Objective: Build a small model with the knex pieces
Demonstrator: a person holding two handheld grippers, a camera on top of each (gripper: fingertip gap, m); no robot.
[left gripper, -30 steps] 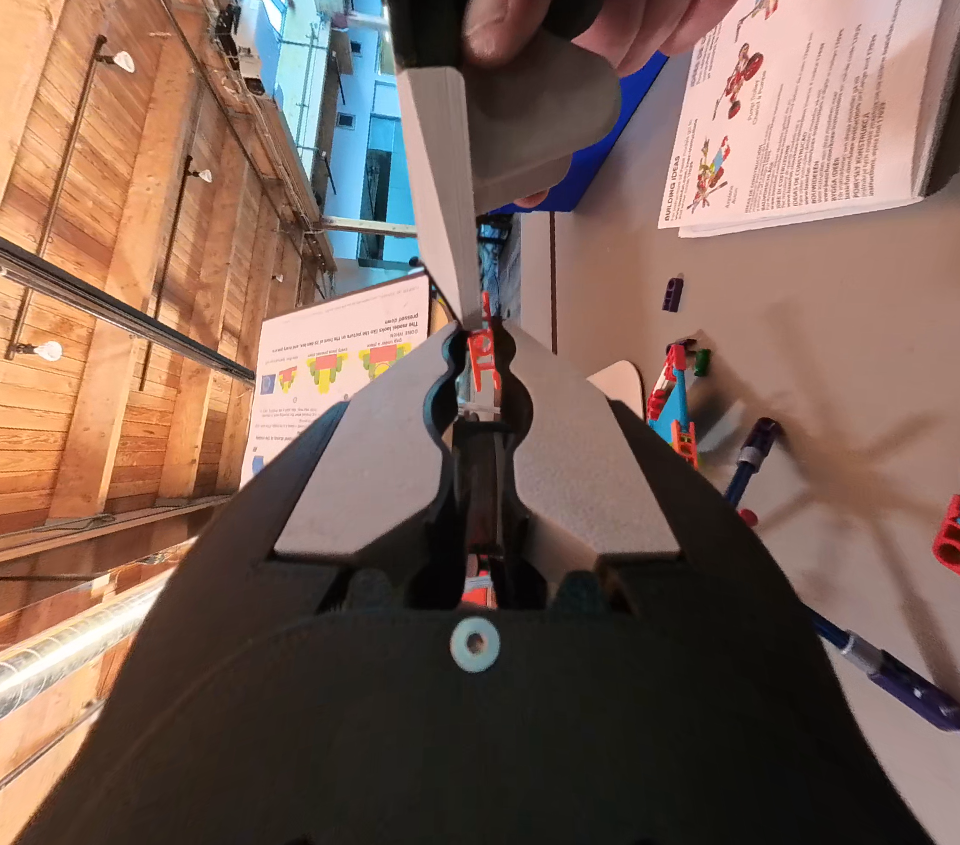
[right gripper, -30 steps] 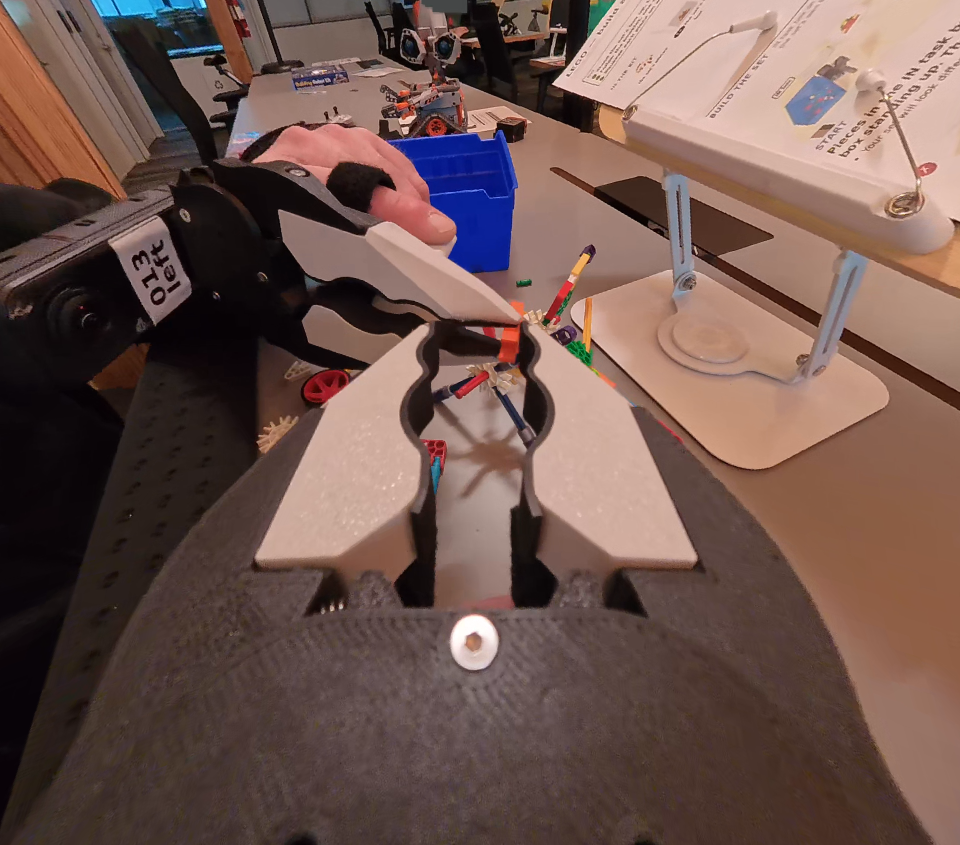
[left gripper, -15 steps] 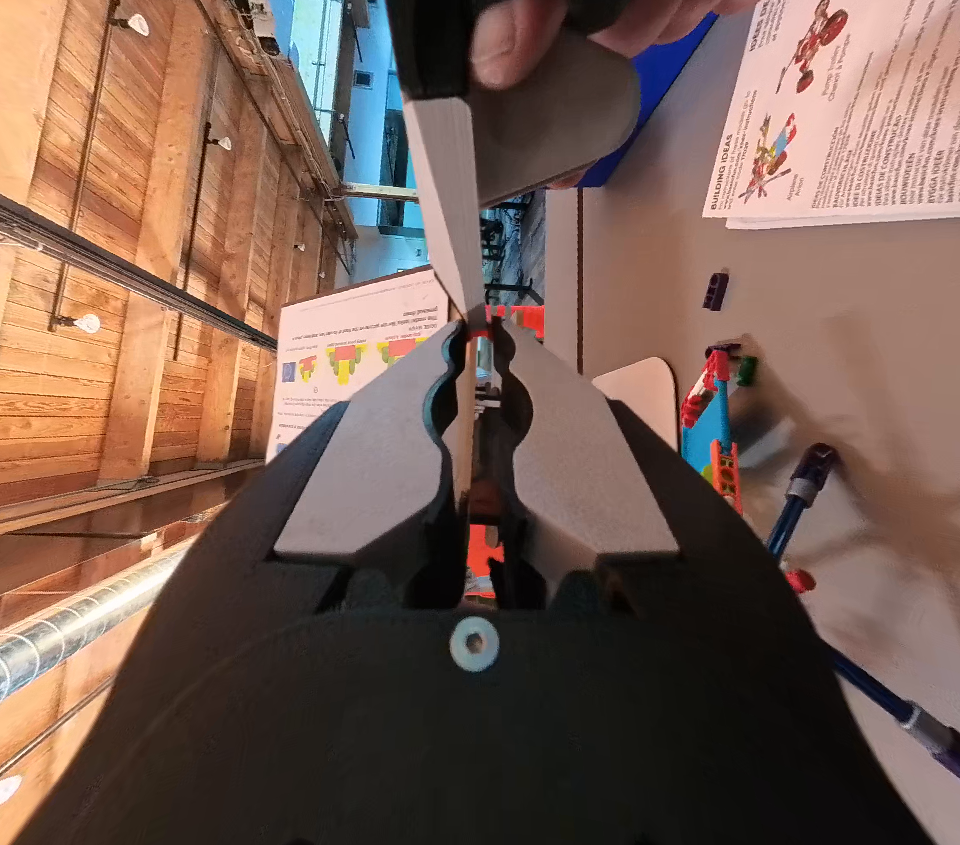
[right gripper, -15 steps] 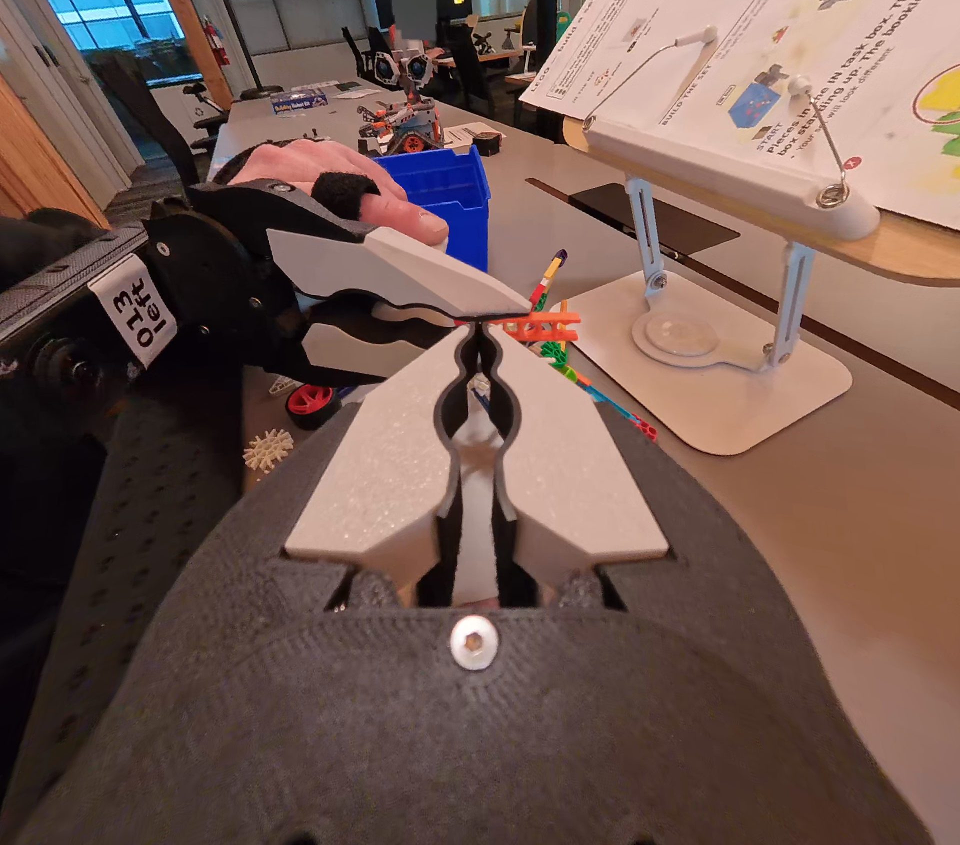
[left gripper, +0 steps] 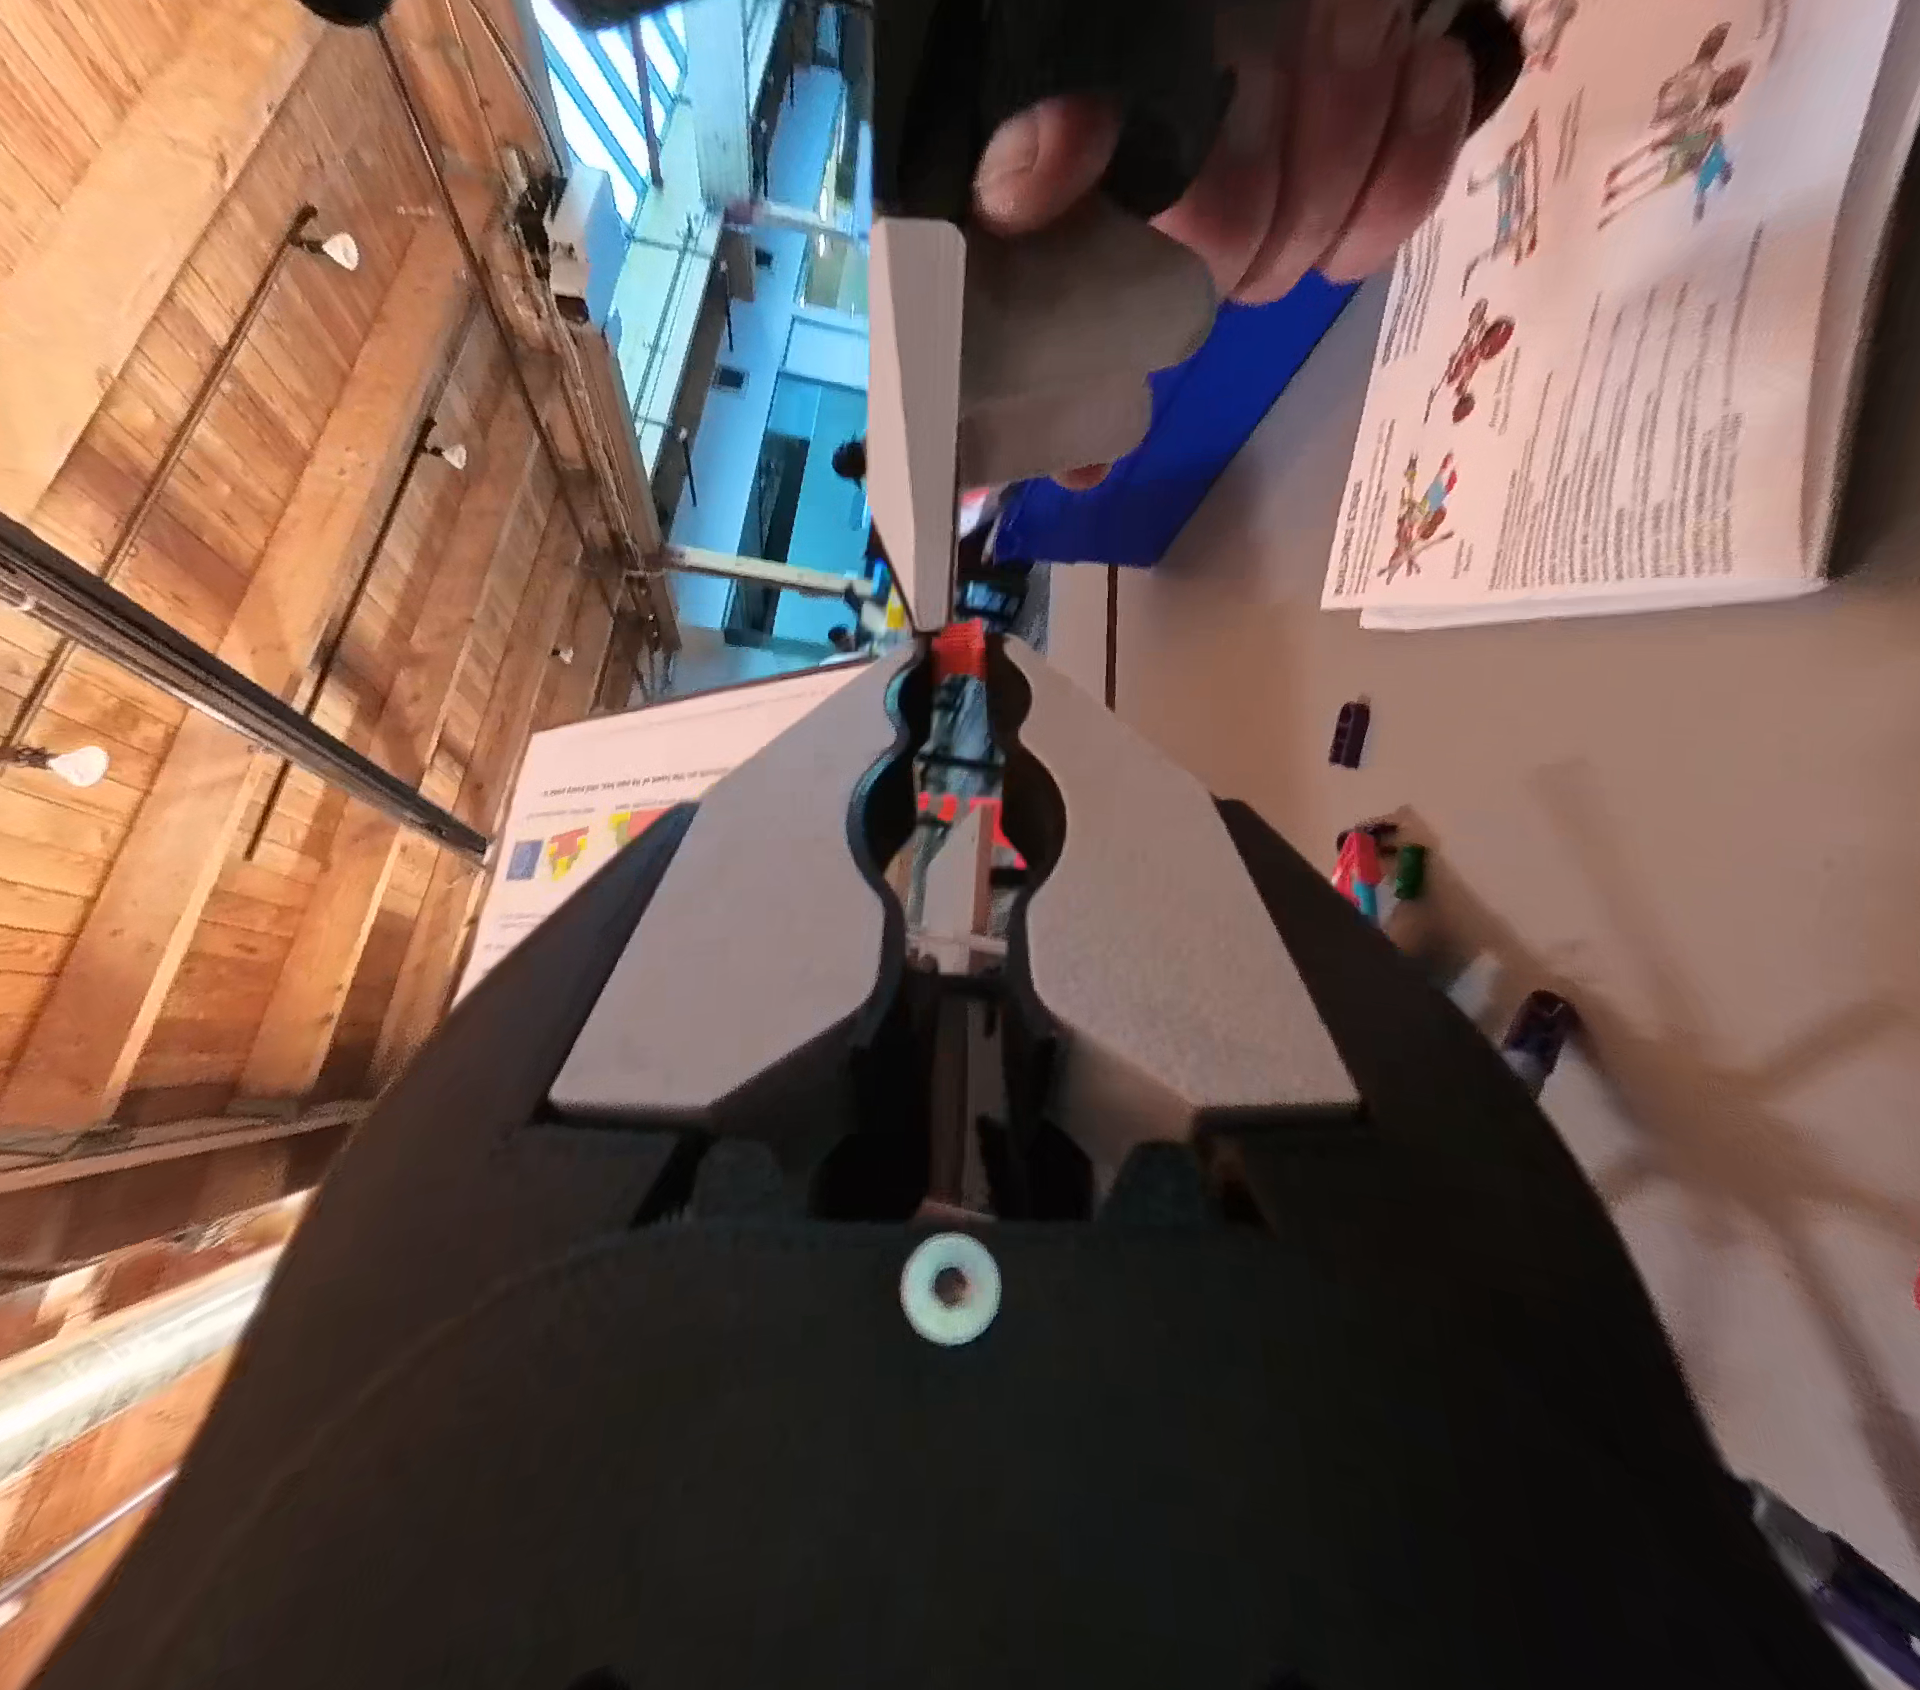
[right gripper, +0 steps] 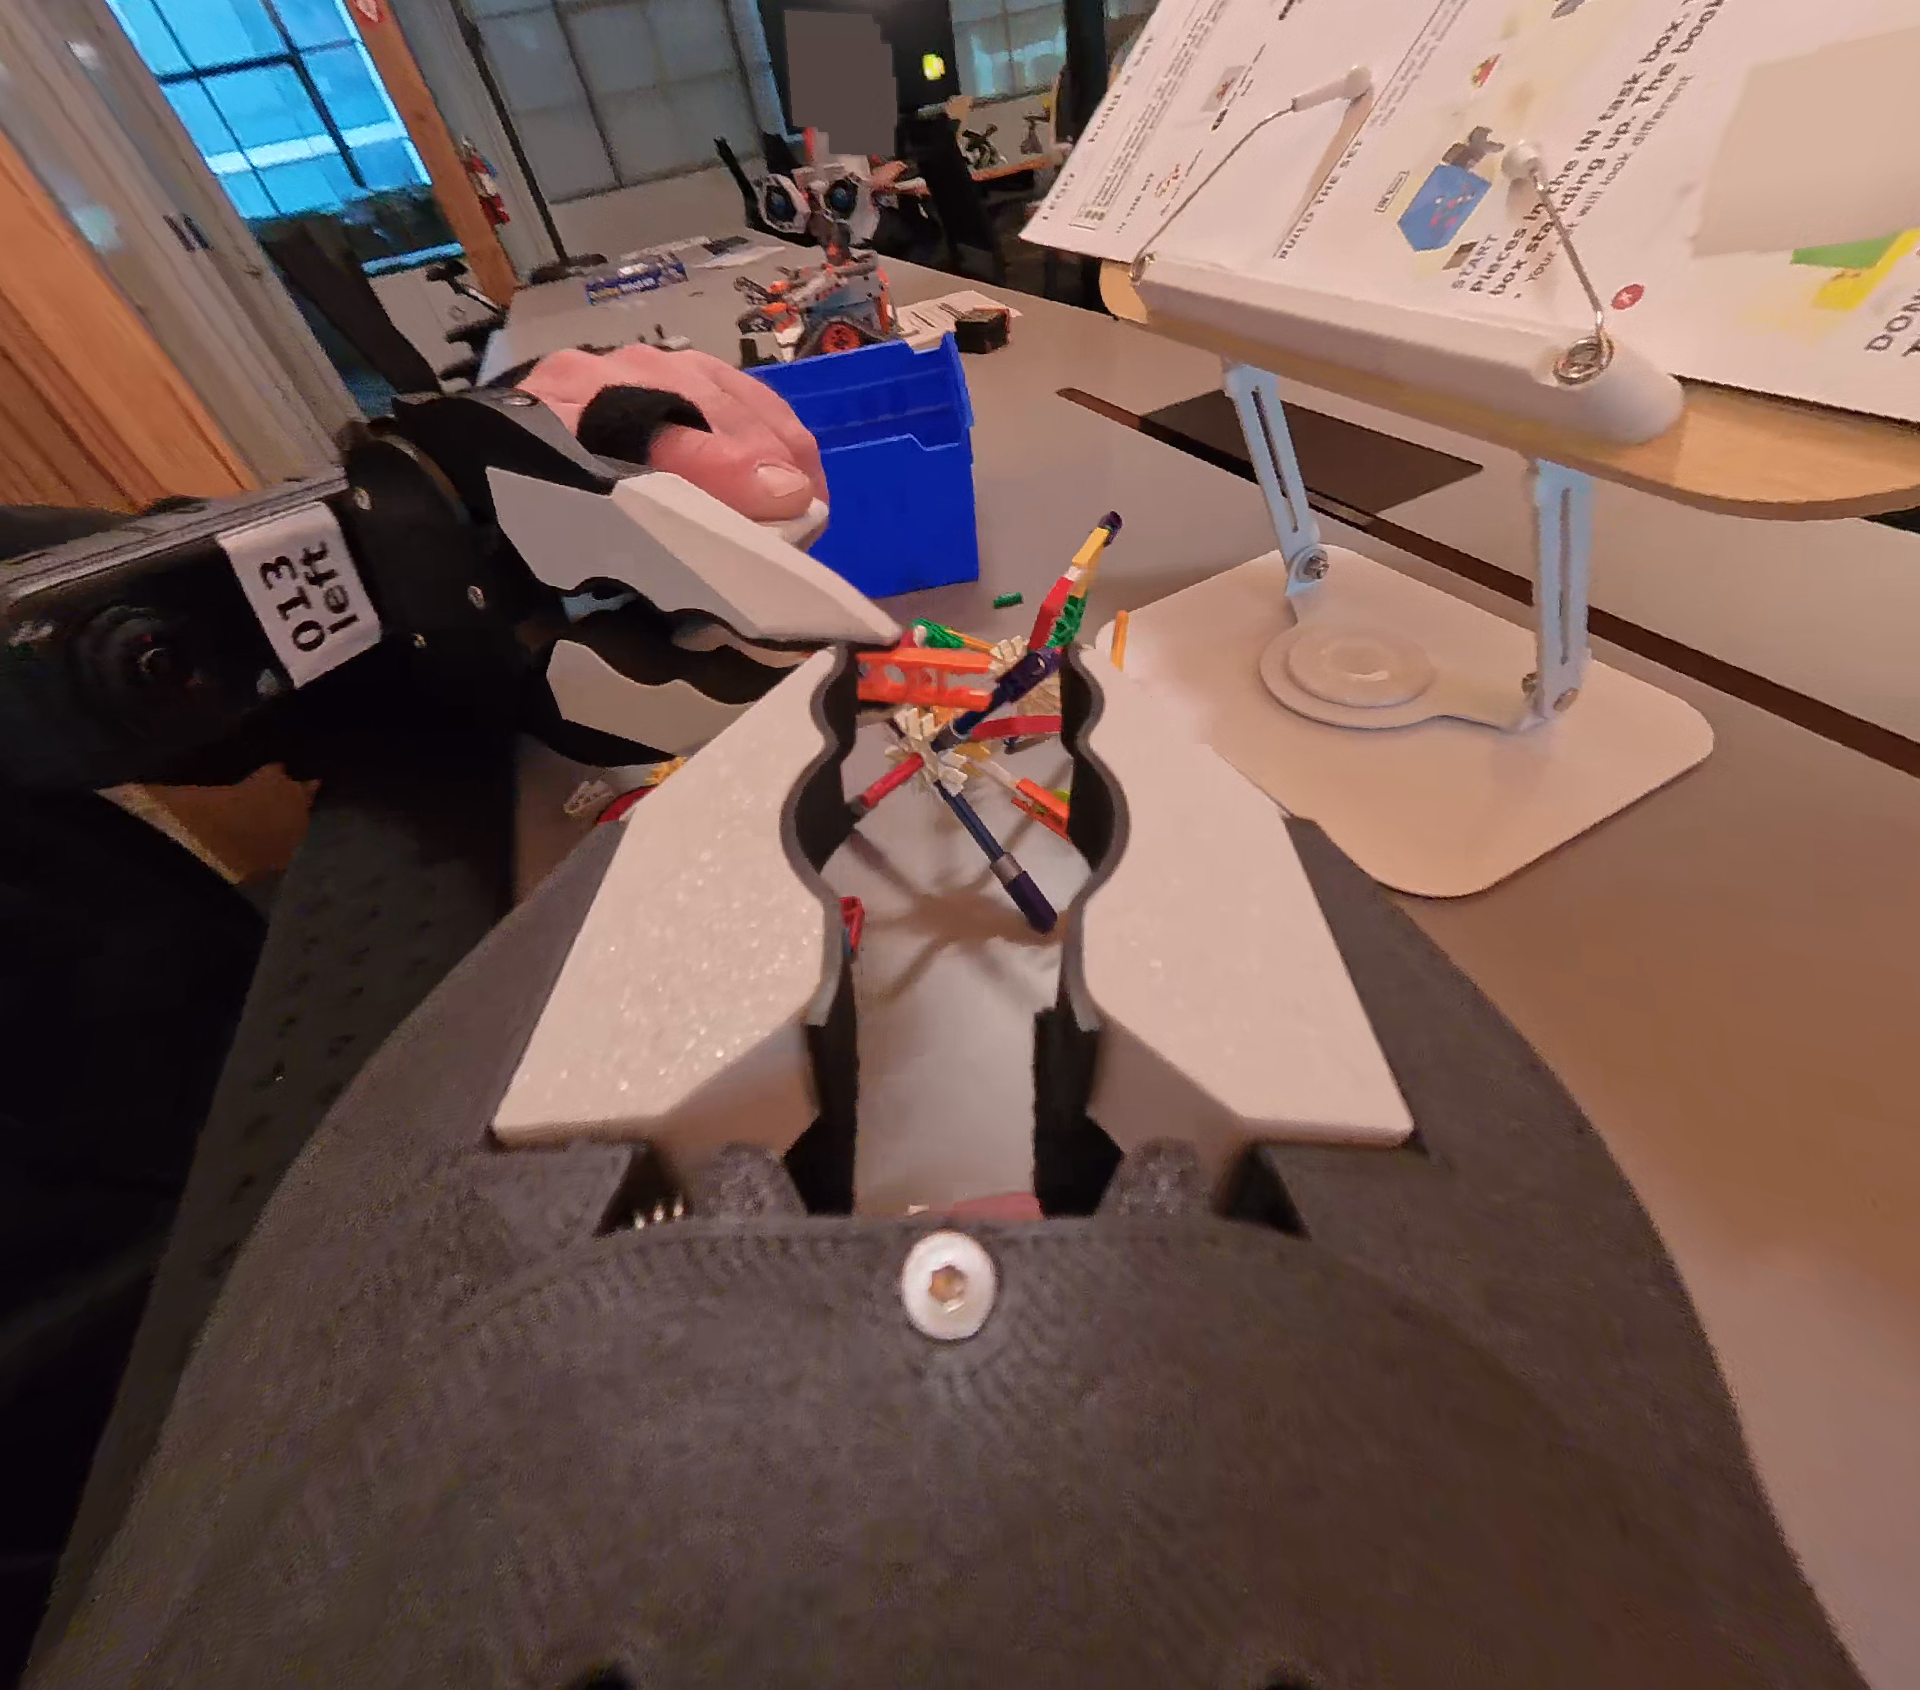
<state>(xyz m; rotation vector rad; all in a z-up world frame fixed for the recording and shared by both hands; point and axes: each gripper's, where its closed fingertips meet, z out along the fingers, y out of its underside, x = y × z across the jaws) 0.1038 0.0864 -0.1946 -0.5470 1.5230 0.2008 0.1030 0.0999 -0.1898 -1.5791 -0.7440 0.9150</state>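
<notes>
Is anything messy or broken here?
Nothing looks broken. A small green piece lies loose on the table beside the blue bin, and the left gripper pinches the rod model's orange piece.

Glossy plastic rods (right gripper: 992, 845) are gleaming between the jaws; the fingers (right gripper: 707, 934) are looking grainy, matt.

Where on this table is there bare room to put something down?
Bare grey table lies on the near side of the white stand base. It is crowded ahead of the right hand-held gripper, where the rod-and-connector toy sits, with the left hand-held gripper and the blue bin close by.
</notes>
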